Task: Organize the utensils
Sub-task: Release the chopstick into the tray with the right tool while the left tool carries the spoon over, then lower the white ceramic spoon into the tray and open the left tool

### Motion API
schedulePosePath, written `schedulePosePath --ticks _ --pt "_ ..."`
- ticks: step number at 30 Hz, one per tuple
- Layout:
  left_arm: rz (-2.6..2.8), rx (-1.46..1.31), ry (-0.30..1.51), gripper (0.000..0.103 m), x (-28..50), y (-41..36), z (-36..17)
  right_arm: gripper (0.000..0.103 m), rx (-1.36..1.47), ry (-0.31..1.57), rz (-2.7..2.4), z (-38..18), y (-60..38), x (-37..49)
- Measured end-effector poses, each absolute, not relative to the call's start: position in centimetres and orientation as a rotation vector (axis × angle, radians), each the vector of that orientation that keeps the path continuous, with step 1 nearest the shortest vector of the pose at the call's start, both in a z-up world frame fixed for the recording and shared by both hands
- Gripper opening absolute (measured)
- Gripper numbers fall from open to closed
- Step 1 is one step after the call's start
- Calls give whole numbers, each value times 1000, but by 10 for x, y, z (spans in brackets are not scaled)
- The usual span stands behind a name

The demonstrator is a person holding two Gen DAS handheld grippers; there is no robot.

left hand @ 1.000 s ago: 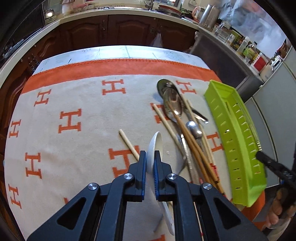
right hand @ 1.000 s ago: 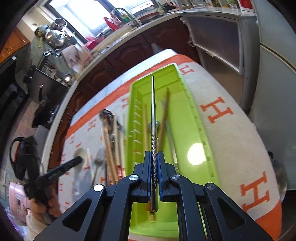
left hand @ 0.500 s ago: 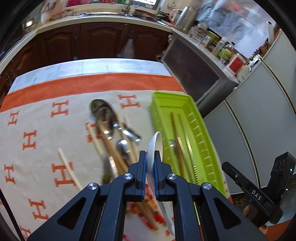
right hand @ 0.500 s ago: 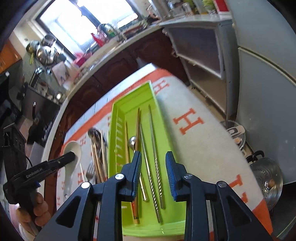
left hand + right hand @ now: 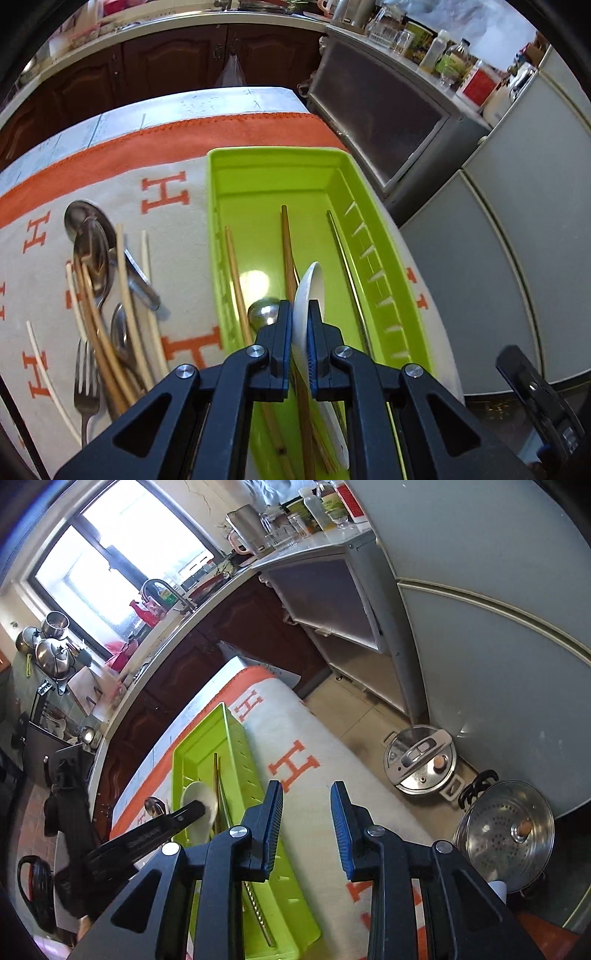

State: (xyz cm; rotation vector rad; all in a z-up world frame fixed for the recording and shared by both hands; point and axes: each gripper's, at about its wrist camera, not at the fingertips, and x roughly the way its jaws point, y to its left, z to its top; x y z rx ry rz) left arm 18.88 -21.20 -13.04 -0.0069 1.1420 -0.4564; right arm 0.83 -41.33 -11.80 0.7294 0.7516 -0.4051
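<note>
1. Between the fingers of the left gripper (image 5: pixel 301 319) stands a white ceramic soup spoon (image 5: pixel 309 291), clamped on edge; its bowl rises above the fingertips and its handle runs back under the gripper toward the camera.
2. Directly below and ahead of these fingers lies the lime-green plastic utensil tray (image 5: pixel 388 236), so the spoon hangs over the tray's near half, apart from its floor as far as I can judge.
3. The long axis of the spoon goes nearly along the long axis of the tray, which suits laying it down lengthwise.
4. The left gripper is clearly the nearer one; the right gripper (image 5: pixel 306 830) stands to the right of the tray over the cream cloth with orange H letters (image 5: pixel 295 764), its jaws apart and nothing between them.
5. Inside the tray already lie wooden chopsticks (image 5: pixel 286 240), a thin metal chopstick (image 5: pixel 345 258) and a steel spoon (image 5: pixel 263 312) just left of the left fingertips.
6. Left of the tray, on the cloth, waits a loose pile of steel spoons, a fork and pale chopsticks (image 5: pixel 107 295), not yet sorted.
</note>
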Motion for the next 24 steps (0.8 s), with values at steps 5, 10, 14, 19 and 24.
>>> schedulePosePath --ticks 5,10,14,19,24 --pt "-452 28 1135 9 195 -218 -138 27 714 754 -395 -119 -411 13" --pt "-484 20 1108 22 187 -209 -117 27 719 757 -394 -121 -407 15" --pt "-506 45 1061 30 168 -195 -91 27 710 766 -382 -120 -400 17" --pt "-494 64 1028 34 140 -156 -71 27 676 776 -342 -115 -381 21" --pt "-408 -11 1036 33 129 -80 -63 27 636 795 -281 -108 -354 25"
